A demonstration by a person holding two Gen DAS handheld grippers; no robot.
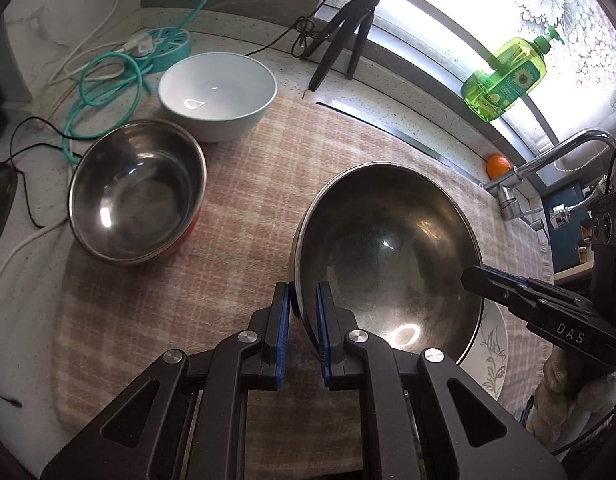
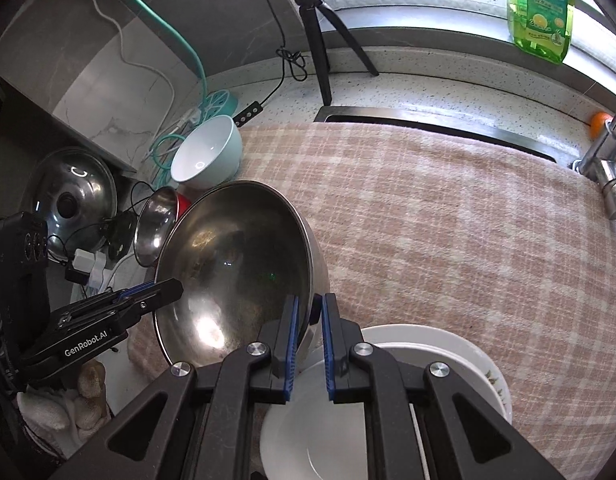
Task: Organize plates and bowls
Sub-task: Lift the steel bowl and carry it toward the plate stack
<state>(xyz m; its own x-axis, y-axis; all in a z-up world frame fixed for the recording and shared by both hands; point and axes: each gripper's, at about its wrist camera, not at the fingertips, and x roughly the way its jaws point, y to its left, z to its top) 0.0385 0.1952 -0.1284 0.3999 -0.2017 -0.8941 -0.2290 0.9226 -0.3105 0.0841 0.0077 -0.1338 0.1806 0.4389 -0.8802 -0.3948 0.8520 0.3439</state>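
A large steel bowl is held between both grippers above the checked cloth. My left gripper is shut on its left rim. My right gripper is shut on its right rim; the bowl tilts in the right wrist view. White plates are stacked under the right gripper, and one patterned plate shows under the bowl. A smaller steel bowl with a red outside and a white bowl stand on the cloth at the left.
A checked cloth covers the counter. Cables and a teal power hub lie at the back left. A black tripod, a green soap bottle, an orange and a tap stand by the window. A pot lid lies left.
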